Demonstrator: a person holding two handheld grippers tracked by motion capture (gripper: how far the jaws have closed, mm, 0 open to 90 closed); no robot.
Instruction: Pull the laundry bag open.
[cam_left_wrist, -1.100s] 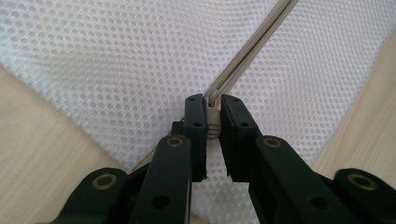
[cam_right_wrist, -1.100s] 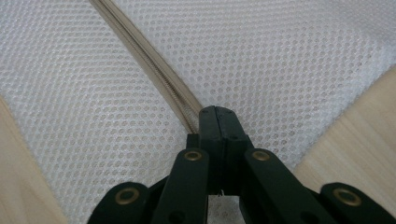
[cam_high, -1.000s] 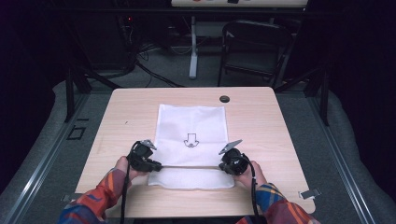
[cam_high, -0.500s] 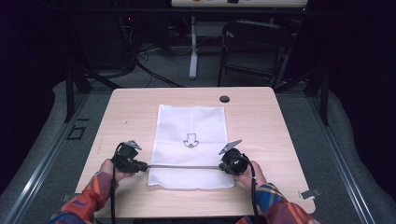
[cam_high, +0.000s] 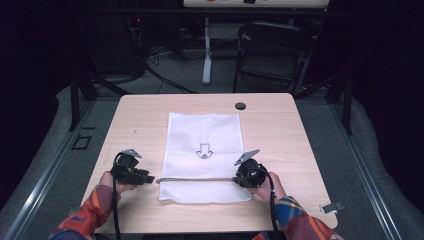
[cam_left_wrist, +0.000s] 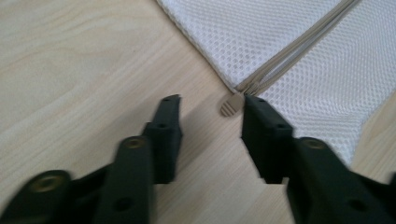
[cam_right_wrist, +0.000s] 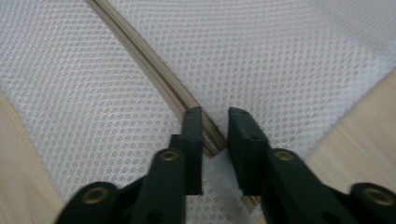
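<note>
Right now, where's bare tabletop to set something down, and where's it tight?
Free: the wide strip of table left of the mesh bag, the strip right of it toward the table's right edge, and the band beyond the bag, apart from the small black disc. Crowded: the near edge, where the left gripper and right gripper flank the bag's zipper.

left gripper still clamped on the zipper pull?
No, in the left gripper view the left gripper has its jaws apart, and the zipper pull lies free on the table beside one.
</note>
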